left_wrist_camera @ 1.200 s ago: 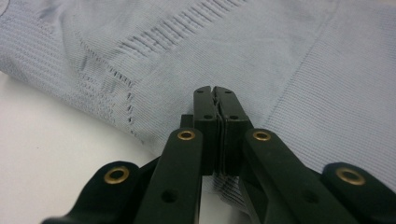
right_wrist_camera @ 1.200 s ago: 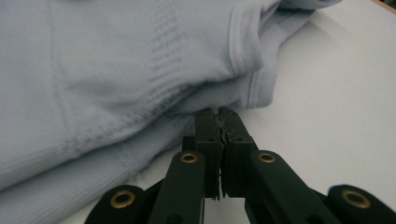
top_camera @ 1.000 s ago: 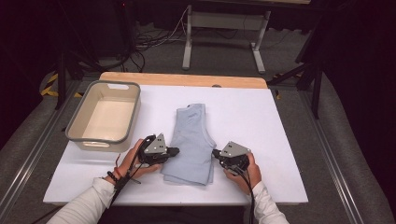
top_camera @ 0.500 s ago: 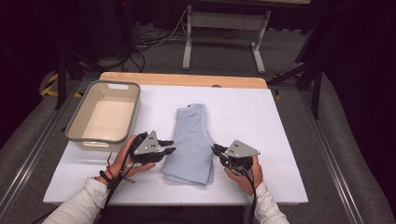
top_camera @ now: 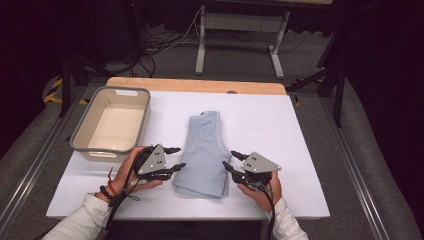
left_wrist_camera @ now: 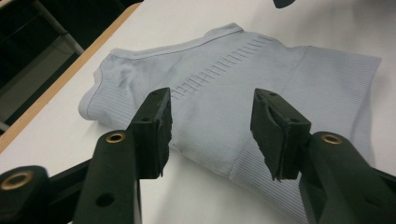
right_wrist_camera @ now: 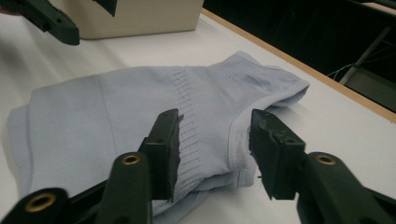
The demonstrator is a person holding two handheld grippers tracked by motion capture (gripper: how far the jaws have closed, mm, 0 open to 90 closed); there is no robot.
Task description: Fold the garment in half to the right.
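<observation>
Flanking one folded top (top_camera: 204, 150), two grippers, one bin (top_camera: 111, 125)

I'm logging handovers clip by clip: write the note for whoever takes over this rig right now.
Left gripper: jaws apart, just been opening, nothing between them, just left of the shirt.
Right gripper: jaws apart, just been opening, nothing held, just right of the shirt.
Shirt: pale blue, folded into a narrow stack, flat on the white table, mid-table.
Tub: beige, empty, to the shirt's left.
Done: shirt folded and let go.
Left: probably moving the folded shirt into the tub, or another fold; I can't tell which.
</observation>
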